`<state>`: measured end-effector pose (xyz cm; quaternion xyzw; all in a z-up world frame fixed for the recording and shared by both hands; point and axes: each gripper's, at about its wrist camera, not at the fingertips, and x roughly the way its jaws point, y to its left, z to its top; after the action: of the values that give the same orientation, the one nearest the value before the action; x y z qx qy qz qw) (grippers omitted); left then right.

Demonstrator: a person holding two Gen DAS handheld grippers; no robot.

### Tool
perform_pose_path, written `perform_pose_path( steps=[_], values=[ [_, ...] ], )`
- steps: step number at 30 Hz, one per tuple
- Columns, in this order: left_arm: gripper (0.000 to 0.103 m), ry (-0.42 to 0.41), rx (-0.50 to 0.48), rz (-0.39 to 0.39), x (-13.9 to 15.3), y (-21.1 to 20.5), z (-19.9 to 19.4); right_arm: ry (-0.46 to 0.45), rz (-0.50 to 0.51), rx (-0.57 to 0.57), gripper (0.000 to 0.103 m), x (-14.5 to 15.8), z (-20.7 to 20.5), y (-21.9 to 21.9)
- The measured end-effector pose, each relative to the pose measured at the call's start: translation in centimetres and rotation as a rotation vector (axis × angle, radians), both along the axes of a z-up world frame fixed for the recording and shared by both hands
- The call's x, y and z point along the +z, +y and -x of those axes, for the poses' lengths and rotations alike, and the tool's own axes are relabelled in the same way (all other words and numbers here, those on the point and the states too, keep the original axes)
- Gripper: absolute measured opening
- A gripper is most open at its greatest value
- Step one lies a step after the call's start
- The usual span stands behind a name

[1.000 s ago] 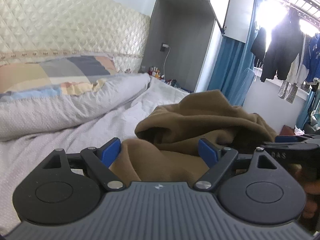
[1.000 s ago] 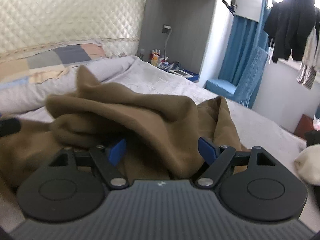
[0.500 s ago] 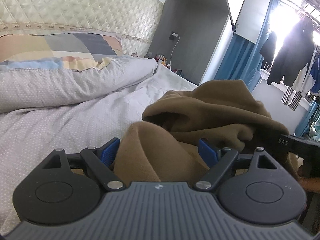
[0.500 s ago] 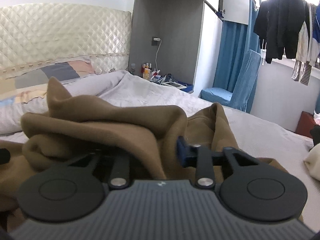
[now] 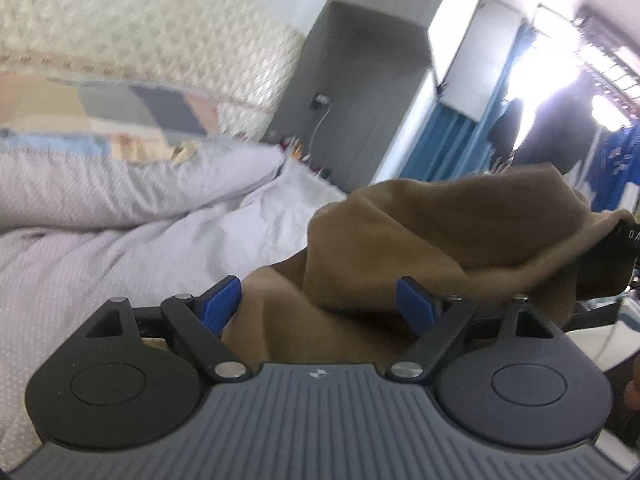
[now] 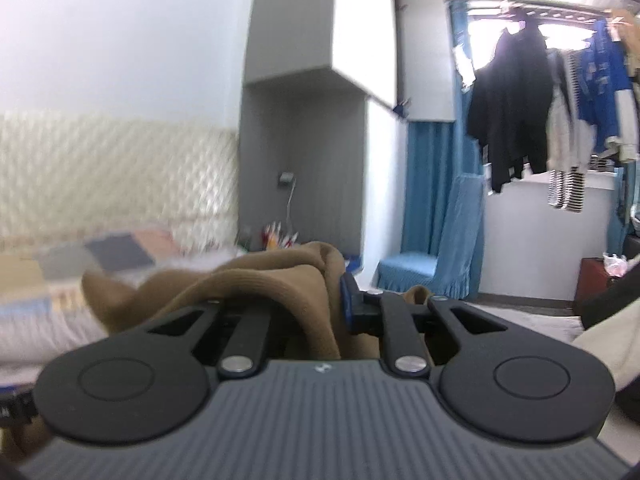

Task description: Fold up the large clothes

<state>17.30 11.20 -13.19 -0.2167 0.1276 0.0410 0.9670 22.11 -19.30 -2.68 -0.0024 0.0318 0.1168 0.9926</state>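
The large brown knit garment [image 5: 420, 248] lies bunched on the bed's pale lilac dotted cover [image 5: 120, 248], and part of it is now lifted clear of the bed, where a second ago it all rested in a low heap. In the right wrist view a ribbed fold of the cloth [image 6: 276, 280] runs between the blue pads of the right hand-held gripper [image 6: 334, 300]. A second ago that gripper stood spread around the fabric; now its jaws are closing and pinch the fold. The room behind it has dropped in the frame: the grey cupboard [image 6: 312, 140] and the dark clothes hanging at the window [image 6: 508, 108] fill more of the view. The left hand-held gripper [image 5: 318, 304] stays spread wide as before, brown cloth lying between its blue pads [image 5: 220, 304] without being squeezed. The patchwork pillow [image 5: 120, 120] lies by the quilted cream headboard [image 5: 140, 32].
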Motion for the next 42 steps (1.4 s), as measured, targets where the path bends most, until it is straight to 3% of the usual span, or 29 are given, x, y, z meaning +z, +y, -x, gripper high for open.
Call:
perform_pose_path(
  steps=[5,8,10,13,15,17,22,28,32,35,37,40,42],
  values=[
    [0.088,-0.119,-0.061,-0.096,2.1,-2.0,3.0,-0.078,-0.065,-0.036,0.017,1.9,4.0,-4.2],
    [0.088,-0.189,-0.137,-0.091,3.1,-3.1,4.8,-0.105,-0.124,-0.057,0.016,2.4,6.4,-6.8],
    [0.088,-0.198,-0.201,-0.012,3.4,-3.3,5.5,-0.098,-0.155,-0.057,0.016,2.1,8.1,-8.2],
    [0.088,-0.170,-0.294,0.173,3.0,-2.9,5.5,-0.056,-0.160,-0.057,0.016,0.8,10.1,-9.6],
    [0.088,-0.141,-0.318,0.279,2.6,-2.7,5.2,-0.008,-0.153,-0.072,0.016,-0.3,11.0,-10.3],
    [0.088,-0.114,-0.339,0.338,2.2,-2.6,4.7,0.067,-0.155,-0.088,0.016,-1.7,11.8,-11.0],
    [0.088,-0.043,-0.340,0.331,1.5,-3.1,3.6,0.276,-0.198,-0.090,0.017,-4.5,11.7,-12.7],
    [0.087,0.002,-0.347,0.295,1.5,-3.1,2.3,0.427,-0.208,0.014,0.024,-4.5,10.5,-12.8],
    [0.087,0.017,-0.349,0.272,1.6,-3.1,1.7,0.516,-0.152,0.048,0.028,-4.3,10.5,-12.9],
    [0.086,0.037,-0.344,0.252,1.9,-3.2,0.7,0.546,-0.063,0.046,0.040,-4.3,10.9,-12.4],
    [0.086,0.040,-0.359,0.267,2.2,-3.2,0.3,0.587,-0.047,0.032,0.065,-4.4,11.2,-12.7],
    [0.086,0.035,-0.381,0.279,2.5,-3.0,-0.1,0.601,-0.079,0.022,0.068,-4.4,12.2,-14.3],
    [0.086,0.036,-0.386,0.285,2.8,-3.0,-0.5,0.600,-0.182,0.037,0.069,-4.2,12.5,-15.9]
  ],
)
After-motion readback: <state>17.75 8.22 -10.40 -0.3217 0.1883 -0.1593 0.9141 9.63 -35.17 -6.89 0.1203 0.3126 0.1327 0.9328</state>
